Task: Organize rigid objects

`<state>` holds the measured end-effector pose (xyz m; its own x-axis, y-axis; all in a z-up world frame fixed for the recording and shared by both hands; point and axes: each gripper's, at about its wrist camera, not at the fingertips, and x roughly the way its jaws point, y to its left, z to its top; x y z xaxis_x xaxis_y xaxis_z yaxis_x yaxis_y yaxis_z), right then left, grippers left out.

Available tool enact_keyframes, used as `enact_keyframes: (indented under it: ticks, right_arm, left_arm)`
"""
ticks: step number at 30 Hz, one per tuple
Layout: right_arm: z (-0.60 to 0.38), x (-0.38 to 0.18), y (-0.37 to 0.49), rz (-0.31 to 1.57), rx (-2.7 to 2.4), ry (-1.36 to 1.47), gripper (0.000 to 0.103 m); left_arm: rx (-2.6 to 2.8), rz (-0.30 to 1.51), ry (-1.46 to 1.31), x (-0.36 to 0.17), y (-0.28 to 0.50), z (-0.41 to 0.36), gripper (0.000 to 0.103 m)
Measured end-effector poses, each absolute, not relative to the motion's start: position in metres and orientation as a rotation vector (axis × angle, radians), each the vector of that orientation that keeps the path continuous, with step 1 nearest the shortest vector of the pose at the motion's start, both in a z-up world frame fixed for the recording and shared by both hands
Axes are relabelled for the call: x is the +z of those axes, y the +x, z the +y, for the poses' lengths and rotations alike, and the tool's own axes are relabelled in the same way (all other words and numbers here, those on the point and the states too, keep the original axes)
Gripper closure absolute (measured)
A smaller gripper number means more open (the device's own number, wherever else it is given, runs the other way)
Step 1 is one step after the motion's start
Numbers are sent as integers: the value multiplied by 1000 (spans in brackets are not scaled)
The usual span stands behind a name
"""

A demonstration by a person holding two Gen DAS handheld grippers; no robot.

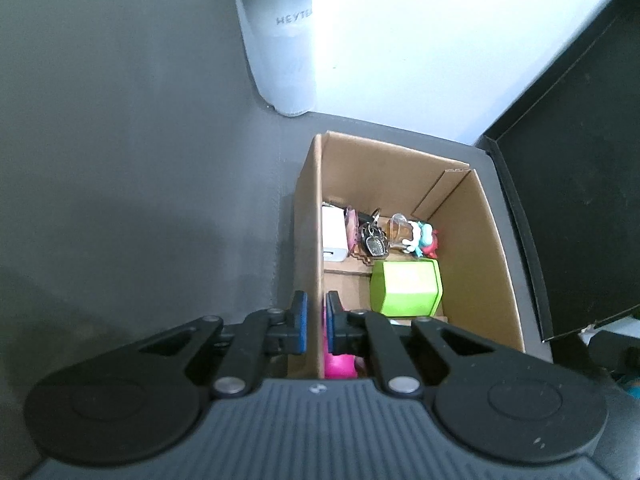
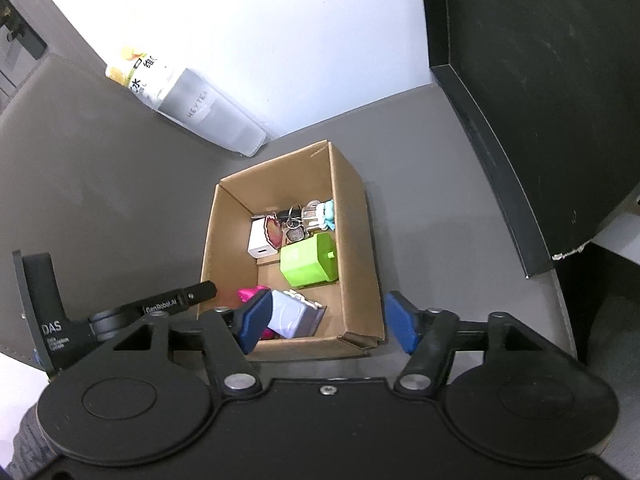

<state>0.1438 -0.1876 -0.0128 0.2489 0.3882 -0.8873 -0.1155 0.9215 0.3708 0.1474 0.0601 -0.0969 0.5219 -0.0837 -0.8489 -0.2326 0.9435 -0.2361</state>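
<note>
Left tongs [image 1: 316, 322]: hovering over the near left wall of the cardboard box [image 1: 476, 240], blue pads nearly together, gripping nothing.
Right tongs [image 2: 325, 322]: hanging above the box's near end, spread wide and holding nothing.
Box contents: green block [image 2: 308, 262], white charger [image 2: 260, 242], keys [image 2: 294, 228] and a small figure [image 2: 326, 214] are lying inside; a pink item [image 2: 250, 294] and a grey-white pack [image 2: 294, 316] are sitting at the near end.
Desk [image 1: 140, 160]: grey, carrying the box, with a translucent bottle [image 2: 208, 114] standing beyond it.
</note>
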Motion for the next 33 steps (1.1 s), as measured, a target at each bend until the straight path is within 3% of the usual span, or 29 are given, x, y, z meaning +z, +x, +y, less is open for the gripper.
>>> enact_keyframes:
  ticks: [5, 15, 18, 23, 25, 33]
  right_arm:
    - [-190, -10, 141, 1254, 348, 270, 32]
    - [-193, 12, 130, 1177, 336, 215, 8]
    - [-194, 21, 125, 1149, 342, 187, 0]
    - [-196, 33, 119, 1115, 335, 148, 0]
    - [-199, 37, 119, 1111, 328, 153, 0]
    - [-205, 55, 109, 1103, 313, 149, 0]
  left_arm:
    - [107, 1027, -303, -78, 144, 61, 94]
    - [136, 1031, -261, -42, 128, 60, 84]
    - [164, 1031, -263, -31, 126, 58, 73]
    - [175, 976, -270, -3, 112, 58, 40]
    - [166, 964, -246, 8, 106, 54, 32]
    - [133, 933, -229, 40, 84, 48, 22]
